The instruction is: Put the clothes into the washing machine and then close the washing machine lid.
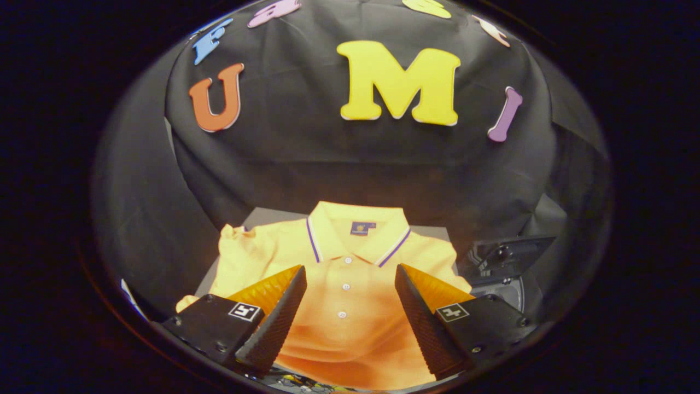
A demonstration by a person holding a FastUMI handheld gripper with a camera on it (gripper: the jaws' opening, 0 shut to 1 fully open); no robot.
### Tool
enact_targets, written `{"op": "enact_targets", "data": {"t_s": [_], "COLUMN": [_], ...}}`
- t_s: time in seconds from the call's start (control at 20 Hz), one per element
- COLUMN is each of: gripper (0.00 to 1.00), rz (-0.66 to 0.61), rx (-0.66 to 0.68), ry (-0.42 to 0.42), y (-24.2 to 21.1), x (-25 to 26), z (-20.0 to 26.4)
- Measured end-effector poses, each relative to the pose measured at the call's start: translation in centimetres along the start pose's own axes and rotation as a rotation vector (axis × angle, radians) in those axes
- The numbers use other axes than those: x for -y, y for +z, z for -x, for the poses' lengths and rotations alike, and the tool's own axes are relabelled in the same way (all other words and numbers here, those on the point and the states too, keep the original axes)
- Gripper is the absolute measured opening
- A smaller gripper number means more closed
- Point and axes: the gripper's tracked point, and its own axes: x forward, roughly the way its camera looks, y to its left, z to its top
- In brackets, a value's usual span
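A yellow-orange polo shirt (350, 257) lies folded flat on a grey board (262, 216), collar away from me, with a purple-edged collar and white buttons down the placket. My gripper (350, 272) hovers above the shirt's chest with its two fingers wide apart and nothing between them; the button placket runs through the gap. To the right of the shirt, past the right finger, part of a dark washing machine (506, 268) shows, with its lid (514, 249) raised and the round drum opening (511, 298) below it.
Black cloth covers the booth's back and side walls close behind the board. The grey board's edges show behind the collar and along the shirt's left side. Some small mixed objects (306, 383) lie just under the fingers' base.
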Motion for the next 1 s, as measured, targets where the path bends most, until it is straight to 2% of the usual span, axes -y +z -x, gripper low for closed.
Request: {"op": "enact_targets", "data": {"t_s": [0.25, 0.3, 0.7, 0.9, 1.0], "gripper": [1.00, 1.00, 0.98, 0.72, 0.48], "rz": [-0.032, -0.029, 0.000, 0.053, 0.076], "rx": [-0.112, -0.063, -0.184, -0.194, -0.194], "ry": [-0.010, -0.025, -0.005, 0.030, 0.039], "y": [-3.8, -2.7, -3.3, -3.5, -3.0], "x": [0.0, -0.3, -0.7, -1.1, -1.4], "z": [-2.7, -2.9, -3.0, -3.1, -2.8]}}
